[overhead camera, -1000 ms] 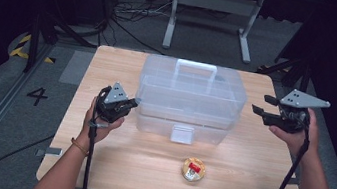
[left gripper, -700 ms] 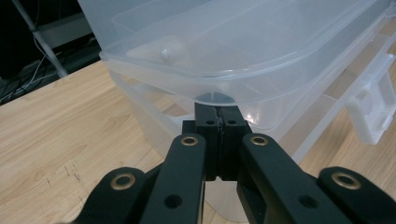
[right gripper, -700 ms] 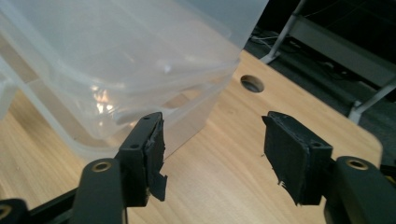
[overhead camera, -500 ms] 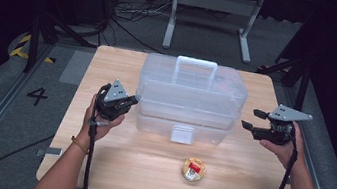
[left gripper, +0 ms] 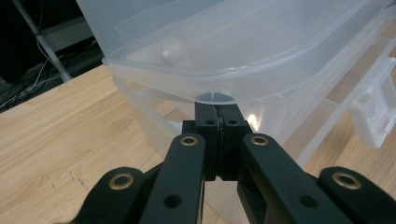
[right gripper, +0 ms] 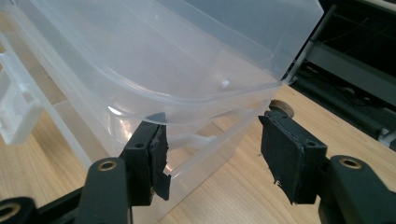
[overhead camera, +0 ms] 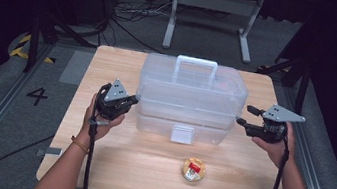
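Your wooden table point(overhead camera: 110, 166) stands in a dark room: one clear box point(overhead camera: 191, 98) between your grippers, left gripper point(left gripper: 217, 135) closed, right gripper point(right gripper: 210, 149) gaping; one small jar point(overhead camera: 194, 169).

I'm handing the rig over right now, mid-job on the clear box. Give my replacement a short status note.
Left gripper: jaws shut, tips tucked under the lid rim at the left end of the clear storage box, gripping nothing.
Right gripper: jaws open, at the box's right-end rim, not closed on it.
Box sits mid-table, front latch apparently down, handle up.
Small round container lies in front of the box, untouched.
Done: both grippers at the box ends.
Left: probably grip or lift the lid; not yet begun.
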Demonstrator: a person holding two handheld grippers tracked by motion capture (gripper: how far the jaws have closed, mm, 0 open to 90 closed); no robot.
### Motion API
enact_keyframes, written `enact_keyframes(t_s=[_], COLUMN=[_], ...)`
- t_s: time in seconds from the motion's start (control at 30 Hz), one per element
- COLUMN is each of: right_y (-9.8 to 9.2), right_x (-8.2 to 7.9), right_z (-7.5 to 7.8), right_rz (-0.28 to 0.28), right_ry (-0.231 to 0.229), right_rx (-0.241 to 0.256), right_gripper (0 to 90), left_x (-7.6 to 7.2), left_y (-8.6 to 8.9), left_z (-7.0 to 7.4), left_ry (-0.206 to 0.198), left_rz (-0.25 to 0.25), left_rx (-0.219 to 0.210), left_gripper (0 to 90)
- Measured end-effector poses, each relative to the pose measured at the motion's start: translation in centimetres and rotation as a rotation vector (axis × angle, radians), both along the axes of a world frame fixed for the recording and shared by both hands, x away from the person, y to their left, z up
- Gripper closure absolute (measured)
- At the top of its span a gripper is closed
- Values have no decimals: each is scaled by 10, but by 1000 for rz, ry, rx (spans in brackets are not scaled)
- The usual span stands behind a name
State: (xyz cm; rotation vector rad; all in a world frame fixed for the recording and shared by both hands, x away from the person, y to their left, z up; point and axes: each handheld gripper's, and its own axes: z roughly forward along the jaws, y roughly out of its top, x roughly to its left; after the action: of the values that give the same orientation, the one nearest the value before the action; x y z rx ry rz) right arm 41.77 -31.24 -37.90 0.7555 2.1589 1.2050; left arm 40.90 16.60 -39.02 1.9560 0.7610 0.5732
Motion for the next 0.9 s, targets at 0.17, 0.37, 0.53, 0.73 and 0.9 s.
enact_keyframes(t_s=[0.17, 0.37, 0.53, 0.73, 0.9], right_y=[-1, 1, 5, 8, 9], right_x=[-1, -3, -5, 0, 5], right_z=[1, 5, 13, 21, 25], right_rz=[-5, -11, -14, -34, -40], right_ry=[-26, -93, -165, -202, -217], right_rx=[8, 7, 15, 61, 89], right_gripper=[431, 486, 550, 605, 630], left_x=[-2, -6, -10, -14, -16], left_y=[1, 0, 2, 7, 6], left_z=[2, 1, 1, -2, -3], left_ry=[-9, -4, -7, 12, 24], left_rz=[2, 3, -12, -48, -84], left_rx=[12, 75, 66, 71, 74], left_gripper=[848, 685, 635, 601, 581])
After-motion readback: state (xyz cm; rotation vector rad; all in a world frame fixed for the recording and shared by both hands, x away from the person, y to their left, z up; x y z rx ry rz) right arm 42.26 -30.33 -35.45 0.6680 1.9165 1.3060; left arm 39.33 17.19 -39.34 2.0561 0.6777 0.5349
